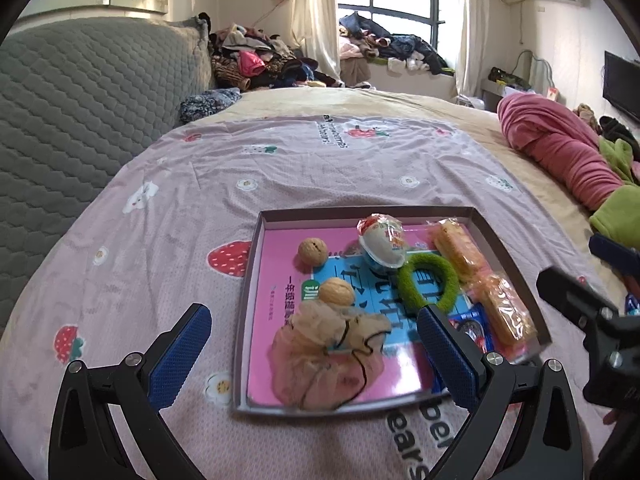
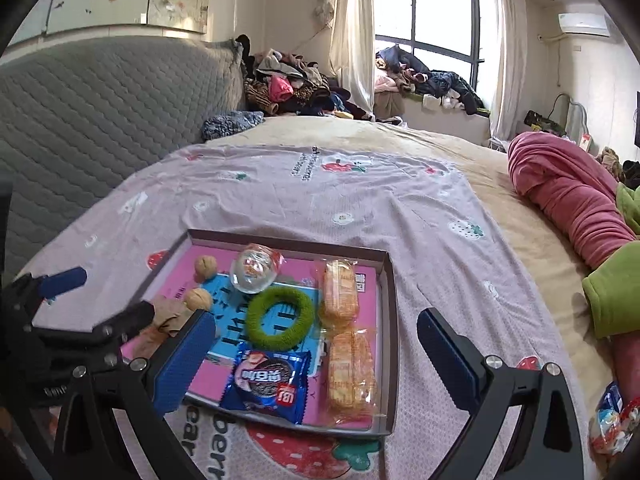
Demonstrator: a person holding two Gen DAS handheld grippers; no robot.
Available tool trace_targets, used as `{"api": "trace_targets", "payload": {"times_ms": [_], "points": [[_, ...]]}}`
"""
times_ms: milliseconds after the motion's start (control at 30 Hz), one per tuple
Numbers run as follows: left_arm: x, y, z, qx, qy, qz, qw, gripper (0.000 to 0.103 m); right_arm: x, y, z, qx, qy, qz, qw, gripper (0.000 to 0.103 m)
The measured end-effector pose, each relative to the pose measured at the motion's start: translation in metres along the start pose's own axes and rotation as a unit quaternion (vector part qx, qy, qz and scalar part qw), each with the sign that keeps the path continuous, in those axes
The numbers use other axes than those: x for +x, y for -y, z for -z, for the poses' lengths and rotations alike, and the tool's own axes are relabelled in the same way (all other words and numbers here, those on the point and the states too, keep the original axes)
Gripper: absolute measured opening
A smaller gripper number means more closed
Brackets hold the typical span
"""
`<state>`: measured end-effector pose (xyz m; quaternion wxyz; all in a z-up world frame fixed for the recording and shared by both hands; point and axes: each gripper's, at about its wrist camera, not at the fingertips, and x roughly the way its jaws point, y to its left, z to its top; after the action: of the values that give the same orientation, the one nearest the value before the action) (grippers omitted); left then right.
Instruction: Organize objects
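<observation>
A shallow box tray [image 1: 250, 272] [image 2: 390, 320] with a pink and blue bottom lies on the bed. It holds two walnuts [image 1: 313, 252] [image 2: 205, 267], a clear egg-shaped snack [image 1: 382, 246] [image 2: 256, 270], a green ring [image 1: 428, 282] [image 2: 280, 318], two orange biscuit packs [image 1: 458, 250] [image 2: 340, 292], a blue cookie packet [image 2: 266, 384] and a beige mesh pouch [image 1: 324, 356]. My left gripper [image 1: 314, 346] is open above the pouch. My right gripper [image 2: 316, 354] is open above the tray's near right part, holding nothing.
A lilac strawberry-print sheet [image 1: 280, 168] [image 2: 360, 200] covers the bed. A grey quilted headboard [image 1: 80, 100] stands left. A pink rolled blanket [image 1: 560, 148] [image 2: 568, 196] and green cloth [image 2: 612, 292] lie right. More snack packets [image 2: 612, 420] sit at the right edge. Clothes pile by the window.
</observation>
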<state>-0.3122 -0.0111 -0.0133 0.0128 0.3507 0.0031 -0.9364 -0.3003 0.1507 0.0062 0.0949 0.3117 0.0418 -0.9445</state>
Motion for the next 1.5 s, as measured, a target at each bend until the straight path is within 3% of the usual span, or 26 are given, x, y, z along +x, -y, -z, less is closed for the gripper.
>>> {"api": "trace_targets", "payload": {"times_ms": [233, 467, 1200, 1500], "points": [[-0.036, -0.001, -0.004, -0.004, 0.021, -0.002, 0.9998, 0.103, -0.030, -0.003, 0.002, 0.010, 0.021, -0.004, 1.000, 0.102], [-0.069, -0.007, -0.005, -0.014, 0.032, -0.007, 0.9994, 0.103, -0.050, -0.004, 0.005, 0.009, 0.014, 0.000, 1.000, 0.102], [-0.177, -0.018, 0.016, -0.015, 0.048, -0.022, 0.9985, 0.103, -0.146, -0.027, 0.010, -0.004, 0.037, 0.009, 0.999, 0.102], [-0.203, -0.011, 0.033, -0.004, 0.051, -0.024, 0.9984, 0.103, -0.176, -0.025, 0.026, -0.003, 0.036, 0.017, 0.999, 0.102]]}}
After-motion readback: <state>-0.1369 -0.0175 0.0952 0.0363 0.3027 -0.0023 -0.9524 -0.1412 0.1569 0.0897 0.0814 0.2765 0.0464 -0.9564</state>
